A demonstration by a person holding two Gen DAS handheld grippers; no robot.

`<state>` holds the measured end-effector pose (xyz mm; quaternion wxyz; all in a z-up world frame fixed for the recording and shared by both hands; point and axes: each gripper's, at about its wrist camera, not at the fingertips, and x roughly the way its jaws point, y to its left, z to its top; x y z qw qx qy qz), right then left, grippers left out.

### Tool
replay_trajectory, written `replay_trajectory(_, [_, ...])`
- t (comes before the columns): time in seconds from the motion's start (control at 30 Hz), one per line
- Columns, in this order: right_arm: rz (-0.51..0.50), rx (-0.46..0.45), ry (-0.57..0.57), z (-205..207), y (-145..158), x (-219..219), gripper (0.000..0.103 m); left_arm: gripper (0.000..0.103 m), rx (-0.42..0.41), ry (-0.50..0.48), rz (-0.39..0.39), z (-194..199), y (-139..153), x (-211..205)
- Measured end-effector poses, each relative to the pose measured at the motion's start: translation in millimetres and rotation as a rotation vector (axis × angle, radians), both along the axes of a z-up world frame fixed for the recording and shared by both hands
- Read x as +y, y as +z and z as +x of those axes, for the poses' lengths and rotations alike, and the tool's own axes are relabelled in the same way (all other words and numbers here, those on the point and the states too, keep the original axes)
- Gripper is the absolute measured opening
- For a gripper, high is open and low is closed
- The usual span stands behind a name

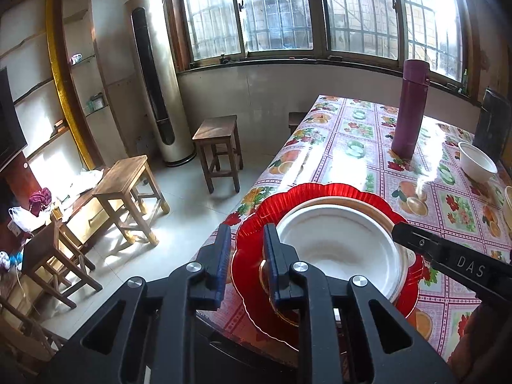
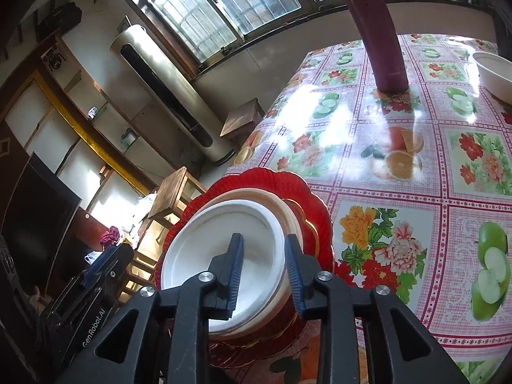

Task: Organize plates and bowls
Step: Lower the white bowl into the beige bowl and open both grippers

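On the bench, which wears a glossy cloth printed with fruit and flowers, a stack sits at the near corner: a red scalloped plate at the bottom, a cream-rimmed plate on it, and a white plate on top. The left tongs straddle the near rim of the red scalloped plate, one blue-padded finger outside the edge and the other over the plates, the gap narrow; whether the pads actually press the rim I cannot tell. The right tongs stand apart around the rim of the white plate, one finger inside its well and the other outside, with a gap showing at each pad, so they grip nothing. A tall purple flask stands upright farther back on the bench, and a white bowl sits well apart toward the far right edge.
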<state>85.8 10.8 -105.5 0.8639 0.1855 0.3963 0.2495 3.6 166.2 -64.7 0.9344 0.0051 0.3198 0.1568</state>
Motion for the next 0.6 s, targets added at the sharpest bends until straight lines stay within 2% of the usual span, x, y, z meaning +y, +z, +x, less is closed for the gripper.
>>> replay_trajectory(0.03, [0.005,-0.013,-0.001,-1.2,2.7,-2.6,0.033,0.019,-0.009,-0.003,-0.004,-1.0,1.7,-0.6])
replay_trajectory(0.1, [0.027,-0.038,-0.006,-4.1,7.9,-8.9,0.043,0.019,-0.031,-0.006,-0.01,-3.1,6.1,-1.4])
replay_trajectory(0.17, [0.04,-0.064,-0.017,-6.3,13.0,-15.6,0.051,0.028,-0.054,-0.013,-0.018,-5.7,10.2,-3.0])
replay_trajectory(0.2, [0.046,-0.075,-0.022,-6.9,14.9,-19.5,0.054,0.037,-0.067,-0.016,-0.018,-7.1,12.9,-5.1])
replay_trajectory(0.23, [0.052,-0.085,-0.029,-6.7,16.4,-24.5,0.055,0.047,-0.083,-0.017,-0.015,-8.7,15.9,-7.4])
replay_trajectory(0.33, [0.074,-0.098,-0.05,-8.7,19.2,-35.3,0.061,0.065,-0.126,-0.029,-0.001,-13.4,24.9,-17.3])
replay_trajectory(0.53, [0.125,-0.088,-0.1,-4.5,18.4,-64.0,0.064,0.081,-0.144,-0.078,0.042,-11.3,35.5,-46.3])
replay_trajectory(0.6, [0.138,-0.089,-0.114,-3.3,18.1,-74.3,0.064,0.082,-0.14,-0.096,0.05,-9.6,37.2,-57.2])
